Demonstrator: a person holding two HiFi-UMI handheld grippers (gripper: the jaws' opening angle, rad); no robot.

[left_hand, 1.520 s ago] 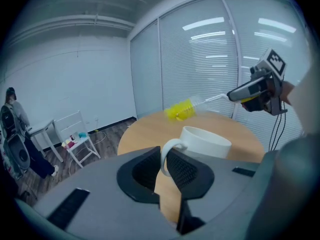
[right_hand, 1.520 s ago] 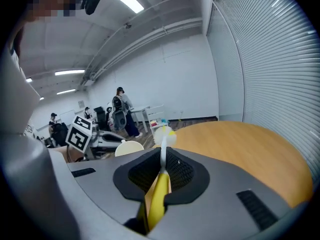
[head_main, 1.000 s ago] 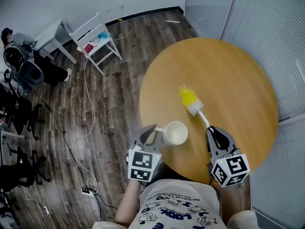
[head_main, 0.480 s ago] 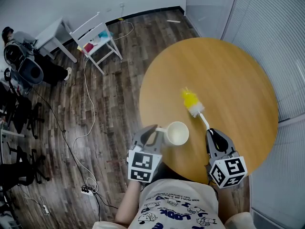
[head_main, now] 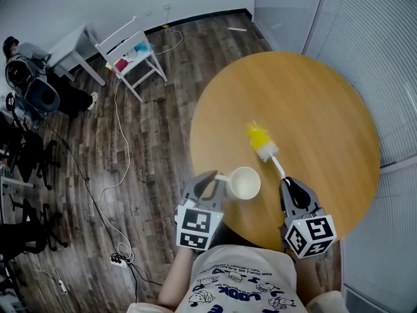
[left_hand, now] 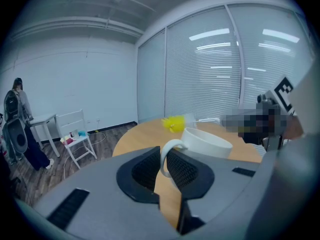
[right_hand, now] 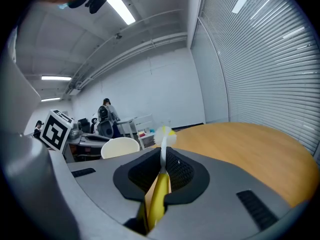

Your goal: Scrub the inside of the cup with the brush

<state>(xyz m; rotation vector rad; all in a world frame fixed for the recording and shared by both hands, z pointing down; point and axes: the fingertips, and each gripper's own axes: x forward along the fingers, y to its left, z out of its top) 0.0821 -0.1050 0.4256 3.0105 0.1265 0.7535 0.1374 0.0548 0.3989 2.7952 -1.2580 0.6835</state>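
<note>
A white cup [head_main: 244, 182] hangs over the near left part of the round wooden table [head_main: 313, 103]. My left gripper [head_main: 209, 186] is shut on its handle [left_hand: 165, 157], with the cup body [left_hand: 206, 143] just past the jaws. My right gripper [head_main: 290, 189] is shut on the handle of a brush [right_hand: 160, 184]. The brush has a yellow grip, a white stem and a yellow and white bristle head [head_main: 260, 140] that points away from me, right of and beyond the cup. From the right gripper view the cup [right_hand: 119, 146] shows to the left of the jaws.
The table's near edge [head_main: 260, 237] lies just ahead of my body. On the wooden floor to the left stand a white chair [head_main: 130, 54], a small white table [head_main: 68, 47] and loose cables [head_main: 120, 142]. A person [head_main: 29, 77] stands at far left. Blinds [head_main: 371, 51] line the right side.
The cup and left gripper have drifted slightly right and nearer. The right gripper with the brush has pulled back a little toward me.
</note>
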